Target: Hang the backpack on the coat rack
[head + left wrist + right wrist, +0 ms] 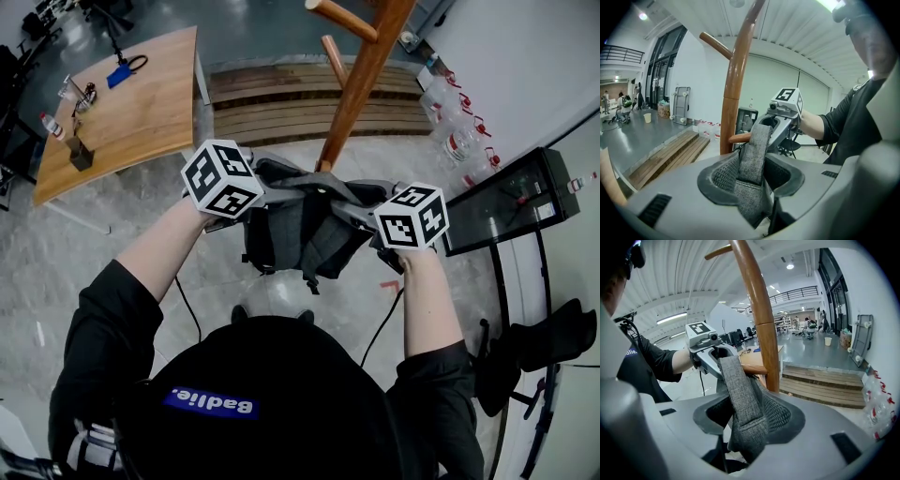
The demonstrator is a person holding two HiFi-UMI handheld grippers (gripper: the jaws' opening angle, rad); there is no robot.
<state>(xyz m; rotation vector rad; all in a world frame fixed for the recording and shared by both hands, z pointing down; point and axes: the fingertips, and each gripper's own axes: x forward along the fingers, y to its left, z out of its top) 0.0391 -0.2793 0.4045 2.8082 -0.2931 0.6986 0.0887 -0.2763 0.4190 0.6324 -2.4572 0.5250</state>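
Observation:
A dark grey backpack point(305, 234) hangs between my two grippers, right in front of the wooden coat rack pole point(361, 75). My left gripper point(272, 192) and right gripper point(354, 212) face each other, and a grey woven strap point(754, 154) runs taut from one to the other. In the left gripper view the strap drops into my left gripper point(752, 185), whose jaws are shut on it. The right gripper point(750, 423) holds the strap point(738, 385) the same way. A short wooden peg point(739, 138) sticks out of the pole just behind the strap. The backpack's lower part is hidden by my head.
Higher pegs point(342, 19) jut from the pole above. A wooden table point(131, 103) with small items stands at the left, a low wooden platform point(281, 103) behind the rack. Water bottles point(455, 122) and a black cabinet point(506, 202) stand at the right.

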